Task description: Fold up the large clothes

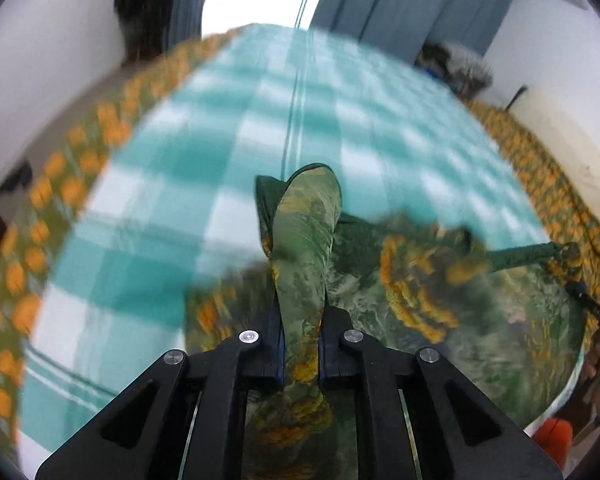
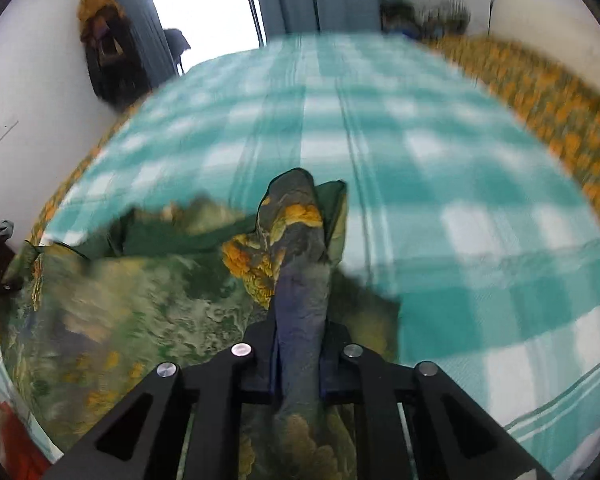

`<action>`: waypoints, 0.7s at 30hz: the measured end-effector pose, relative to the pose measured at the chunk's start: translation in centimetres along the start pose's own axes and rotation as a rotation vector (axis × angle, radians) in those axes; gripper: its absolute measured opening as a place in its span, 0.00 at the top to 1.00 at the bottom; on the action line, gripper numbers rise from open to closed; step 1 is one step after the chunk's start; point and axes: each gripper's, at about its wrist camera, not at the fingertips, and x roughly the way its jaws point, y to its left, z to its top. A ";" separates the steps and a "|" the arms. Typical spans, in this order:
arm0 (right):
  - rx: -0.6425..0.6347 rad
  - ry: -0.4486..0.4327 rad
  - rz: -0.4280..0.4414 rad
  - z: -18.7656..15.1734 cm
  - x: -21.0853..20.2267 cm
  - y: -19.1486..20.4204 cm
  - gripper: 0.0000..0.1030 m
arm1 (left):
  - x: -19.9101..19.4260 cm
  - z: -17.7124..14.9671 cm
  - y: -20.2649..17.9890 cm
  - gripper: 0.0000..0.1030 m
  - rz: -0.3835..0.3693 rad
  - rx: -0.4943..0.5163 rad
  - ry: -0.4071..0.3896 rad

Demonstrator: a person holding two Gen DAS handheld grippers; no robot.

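A large green garment with an orange flower print (image 1: 440, 300) hangs between my two grippers above a bed. My left gripper (image 1: 300, 320) is shut on a bunched edge of the garment, which sticks up between its fingers. The cloth spreads to the right of it. My right gripper (image 2: 300, 320) is shut on another bunched edge of the garment (image 2: 140, 312), and the cloth spreads to its left. The cloth hides the fingertips in both views. The other gripper shows at the far right of the left wrist view (image 1: 592, 304).
A bed with a teal and white checked sheet (image 1: 228, 168) (image 2: 440, 184) lies under the garment. A green and orange flowered cover (image 1: 40, 208) (image 2: 560, 112) borders it. White walls, blue curtains (image 1: 400, 4) and a bright window stand beyond the far edge.
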 end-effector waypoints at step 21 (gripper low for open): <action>0.144 0.043 -0.006 -6.7 10.8 -4.5 0.86 | 11.4 -6.9 2.8 0.82 0.129 0.015 -0.013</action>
